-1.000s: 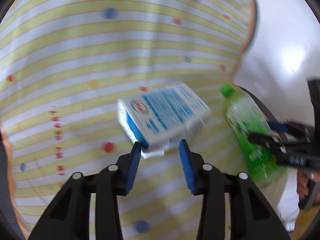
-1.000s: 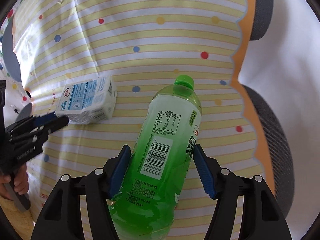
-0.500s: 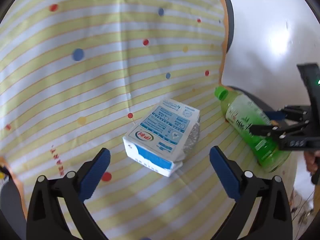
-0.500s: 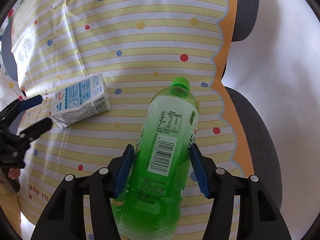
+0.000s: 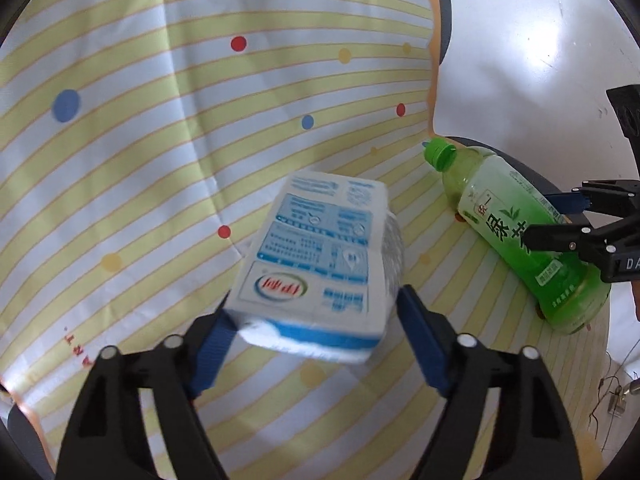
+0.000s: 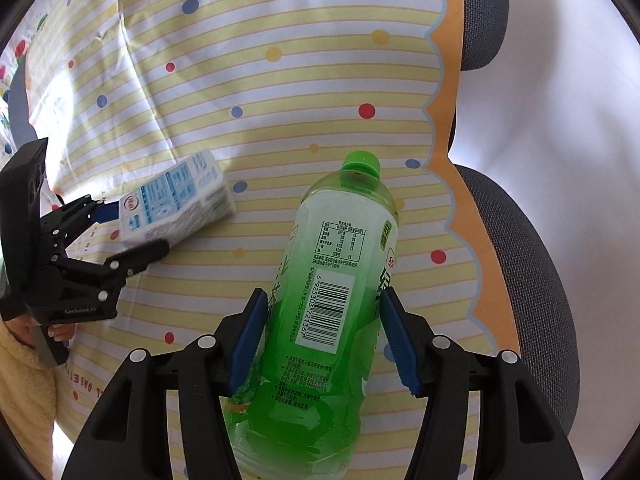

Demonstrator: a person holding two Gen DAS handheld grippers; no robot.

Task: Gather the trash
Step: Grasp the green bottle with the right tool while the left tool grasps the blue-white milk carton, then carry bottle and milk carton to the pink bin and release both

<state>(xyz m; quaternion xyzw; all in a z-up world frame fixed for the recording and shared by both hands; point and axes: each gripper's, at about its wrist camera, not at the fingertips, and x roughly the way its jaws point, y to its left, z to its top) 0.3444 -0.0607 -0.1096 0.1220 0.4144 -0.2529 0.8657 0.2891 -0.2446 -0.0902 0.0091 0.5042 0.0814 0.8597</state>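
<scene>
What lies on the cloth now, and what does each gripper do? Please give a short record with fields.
Surface: striped, dotted cloth
Carton: on its side, between the left gripper's fingers
Bottle: green, capped, lying down, apart from the carton
Left gripper: fingers have just been closing around the carton; firm grip unclear
Right gripper: shut on the bottle's body

Both grippers are looking black, with blue pads (image 6: 246,336) and shiny round screws (image 6: 205,341). A fuzzy yellow sleeve (image 6: 18,376) is showing by the left gripper (image 6: 128,236).
</scene>
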